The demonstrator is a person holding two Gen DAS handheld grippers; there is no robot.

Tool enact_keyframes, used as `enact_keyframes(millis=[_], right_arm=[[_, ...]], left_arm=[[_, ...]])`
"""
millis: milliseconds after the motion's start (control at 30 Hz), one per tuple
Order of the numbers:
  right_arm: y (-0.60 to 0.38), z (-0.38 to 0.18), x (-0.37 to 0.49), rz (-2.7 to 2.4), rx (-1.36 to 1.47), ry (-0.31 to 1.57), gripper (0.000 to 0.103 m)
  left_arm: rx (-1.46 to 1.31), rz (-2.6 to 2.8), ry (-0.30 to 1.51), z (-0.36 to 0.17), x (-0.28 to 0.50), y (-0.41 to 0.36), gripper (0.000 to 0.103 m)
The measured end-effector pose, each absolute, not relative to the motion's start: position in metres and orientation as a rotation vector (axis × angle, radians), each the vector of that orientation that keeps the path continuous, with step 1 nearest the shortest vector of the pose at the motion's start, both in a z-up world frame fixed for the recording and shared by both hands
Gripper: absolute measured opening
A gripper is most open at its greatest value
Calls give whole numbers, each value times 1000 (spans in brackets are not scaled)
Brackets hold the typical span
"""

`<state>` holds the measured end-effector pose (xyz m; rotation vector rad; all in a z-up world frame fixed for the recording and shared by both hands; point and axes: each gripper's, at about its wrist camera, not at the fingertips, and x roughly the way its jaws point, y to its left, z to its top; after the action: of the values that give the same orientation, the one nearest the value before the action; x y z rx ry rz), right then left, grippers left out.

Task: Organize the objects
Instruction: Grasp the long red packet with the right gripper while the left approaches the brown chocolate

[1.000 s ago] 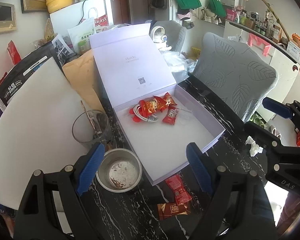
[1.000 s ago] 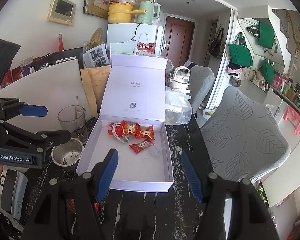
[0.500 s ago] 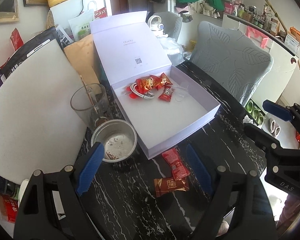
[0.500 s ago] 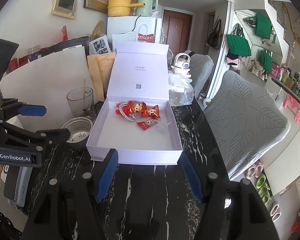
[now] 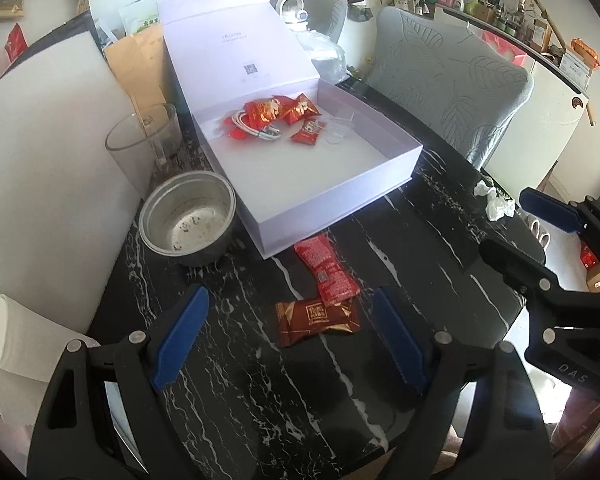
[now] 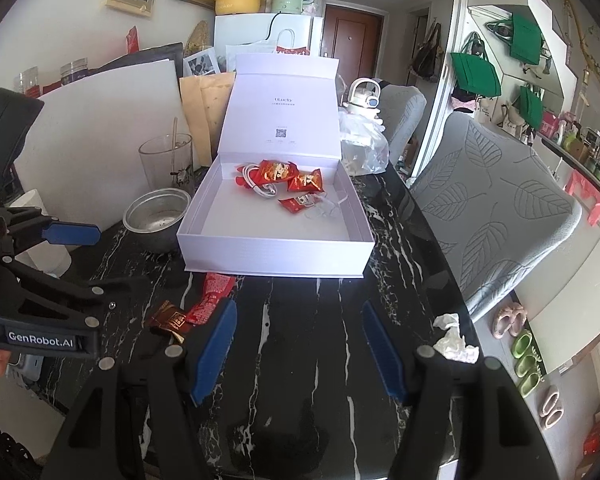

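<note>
A white box (image 5: 352,196) (image 6: 276,256) stands open on the black marble table (image 5: 260,380), lid upright. Inside lie several red snack packets (image 5: 276,110) (image 6: 278,172) and a coiled white cable (image 5: 256,130). In front of the box, on the table, lie a red packet (image 5: 328,272) (image 6: 210,296) and a brown packet (image 5: 318,318) (image 6: 172,318). My left gripper (image 5: 288,340) hovers open just before those two packets, empty. Over bare table in front of the box my right gripper (image 6: 296,348) is open and empty too.
A metal bowl (image 5: 188,218) and a glass cup (image 5: 142,142) stand left of the box. A paper roll (image 5: 16,340) lies at the left edge. Crumpled tissue (image 5: 494,202) (image 6: 456,340) sits near the table's right edge, beside a grey chair (image 6: 496,200).
Both grippers have pulled back from the box and sunk toward the table. The two loose packets now lie between the left gripper's fingers in view. Jaw widths are unchanged.
</note>
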<state>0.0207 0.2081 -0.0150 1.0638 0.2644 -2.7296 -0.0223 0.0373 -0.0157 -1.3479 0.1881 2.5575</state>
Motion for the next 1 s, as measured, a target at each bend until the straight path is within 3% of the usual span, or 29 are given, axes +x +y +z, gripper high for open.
enact_keyframes(millis=[1000], right_arm=[[211, -79, -15, -2599, 1184, 186, 66]], left_arm=[[-1572, 2372, 130, -103, -50, 53, 85]])
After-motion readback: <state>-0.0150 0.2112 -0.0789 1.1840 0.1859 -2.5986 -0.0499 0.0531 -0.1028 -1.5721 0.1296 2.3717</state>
